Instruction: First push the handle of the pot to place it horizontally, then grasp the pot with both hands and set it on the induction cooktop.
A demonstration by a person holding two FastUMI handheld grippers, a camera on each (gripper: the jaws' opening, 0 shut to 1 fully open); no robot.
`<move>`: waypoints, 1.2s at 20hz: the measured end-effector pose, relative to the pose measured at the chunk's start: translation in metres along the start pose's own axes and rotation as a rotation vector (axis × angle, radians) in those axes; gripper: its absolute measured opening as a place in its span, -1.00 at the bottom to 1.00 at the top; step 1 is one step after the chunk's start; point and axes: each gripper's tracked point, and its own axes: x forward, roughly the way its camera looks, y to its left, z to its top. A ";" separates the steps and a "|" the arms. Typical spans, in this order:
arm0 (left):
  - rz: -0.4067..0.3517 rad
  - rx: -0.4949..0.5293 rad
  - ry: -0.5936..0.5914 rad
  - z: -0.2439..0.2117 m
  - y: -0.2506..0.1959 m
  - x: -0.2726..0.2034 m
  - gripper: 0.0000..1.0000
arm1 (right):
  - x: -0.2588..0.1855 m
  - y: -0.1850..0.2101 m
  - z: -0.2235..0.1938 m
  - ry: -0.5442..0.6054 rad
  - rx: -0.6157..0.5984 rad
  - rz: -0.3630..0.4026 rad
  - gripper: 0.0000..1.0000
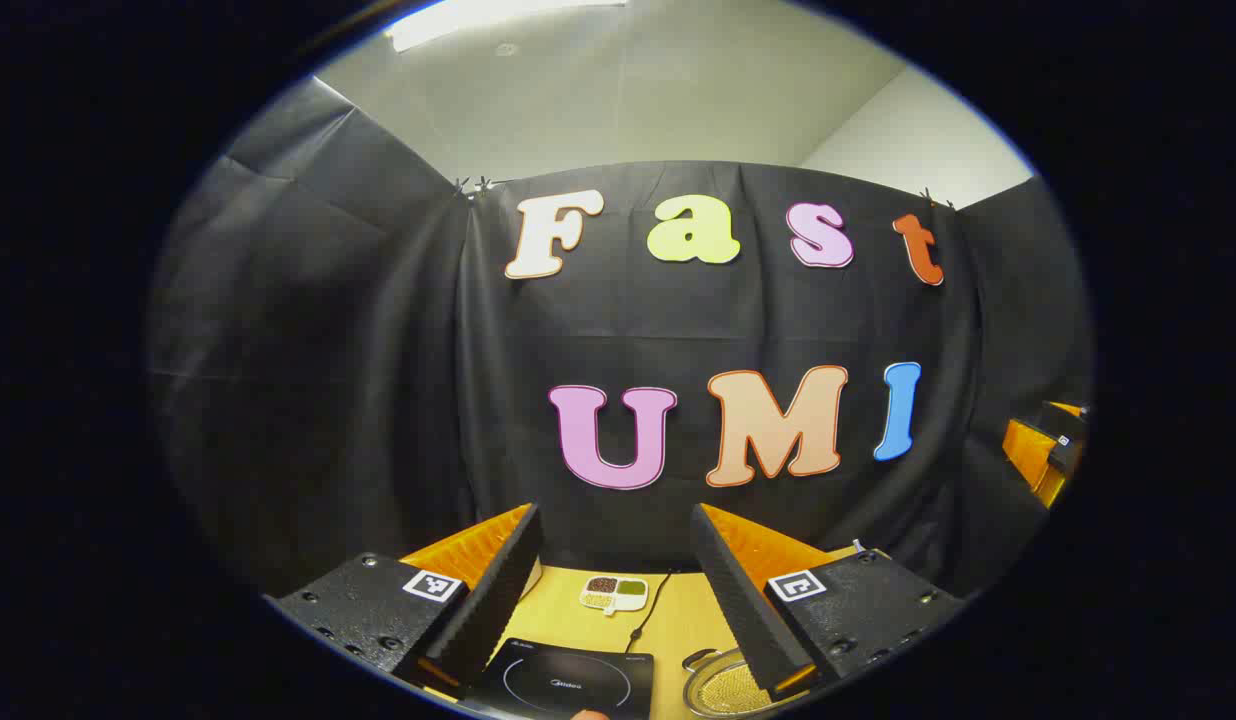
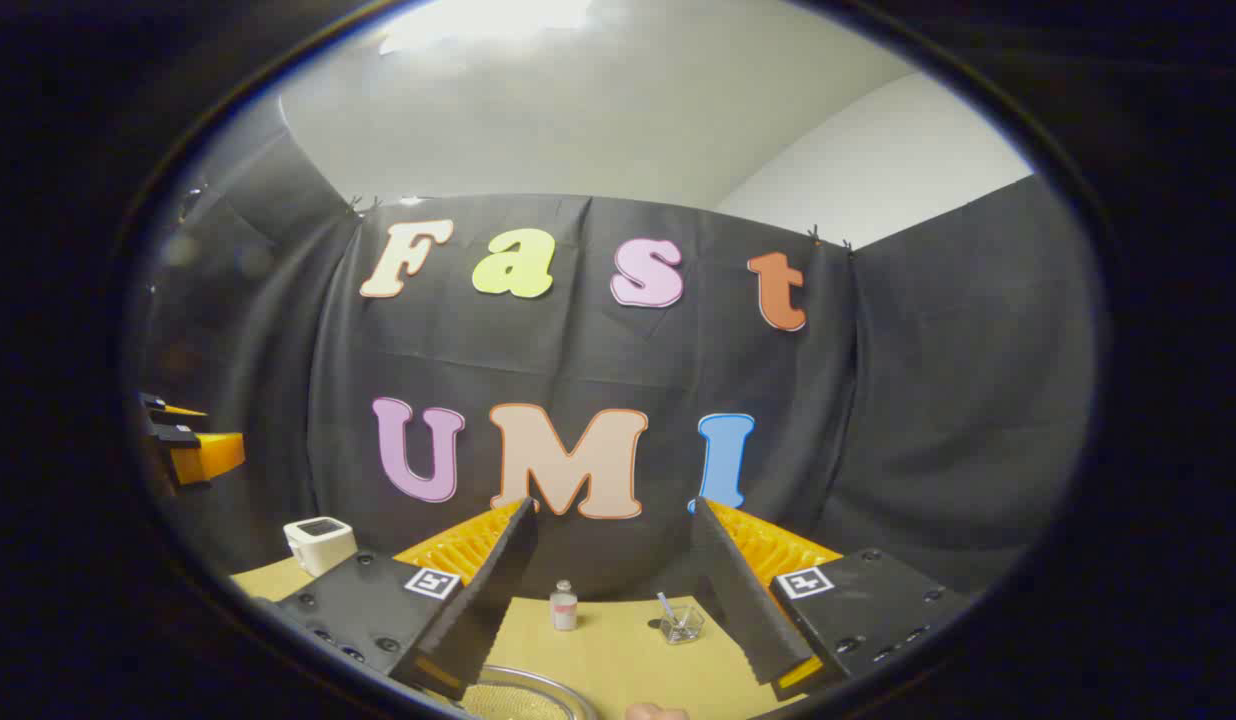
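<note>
Pot (image 1: pixel 728 688) sits low at the near edge of the wooden desk (image 1: pixel 678 620) in the left gripper view, showing a round metal rim and a pale, finely grained inside; it lies just right of the induction cooktop (image 1: pixel 568 682), partly behind the left claw's right finger. The cooktop is a flat, glossy black slab with a thin ring drawn on its face, and a dark cord (image 1: pixel 646 615) runs from behind it toward the back wall. Farther back rests a small white divided dish (image 1: pixel 613 593) with rounded corners, holding dark, yellowish and green fillings in separate compartments. The left claw (image 1: pixel 618 590) hangs above the desk, released, its two ribbed wedge-shaped fingers spread wide with nothing between them. At the far right edge of that view, the other claw shows as a blocky shape.

In the right gripper view, a boxy white appliance (image 2: pixel 319 543) stands at the left on the desk. The pot's curved metal rim (image 2: pixel 523 695) appears at the bottom edge, between the fingers. Behind it stand a small clear bottle (image 2: pixel 564 606) with a pale cap and a little square glass cup (image 2: pixel 683 624) with a thin stick leaning in it. The right claw (image 2: pixel 618 590) is likewise released, fingers wide apart and grasping nothing.
</note>
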 end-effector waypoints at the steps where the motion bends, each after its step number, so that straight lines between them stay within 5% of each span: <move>1: -0.002 0.004 0.001 -0.001 -0.001 0.000 0.86 | 0.000 -0.002 0.001 -0.003 -0.001 -0.003 0.97; 7: -0.009 0.019 -0.023 0.008 -0.007 -0.004 0.97 | -0.004 -0.008 0.003 -0.013 -0.009 -0.016 0.97; 17: -0.008 0.049 -0.081 0.025 -0.008 -0.008 0.84 | -0.008 -0.002 0.002 -0.006 -0.010 -0.003 0.97; 19: -0.007 0.052 -0.084 0.025 -0.008 -0.010 0.84 | -0.009 0.002 0.000 0.003 -0.012 0.014 0.76; 24: -0.010 0.048 -0.080 0.025 -0.010 -0.010 0.90 | -0.010 0.013 -0.006 0.032 -0.014 0.043 -0.22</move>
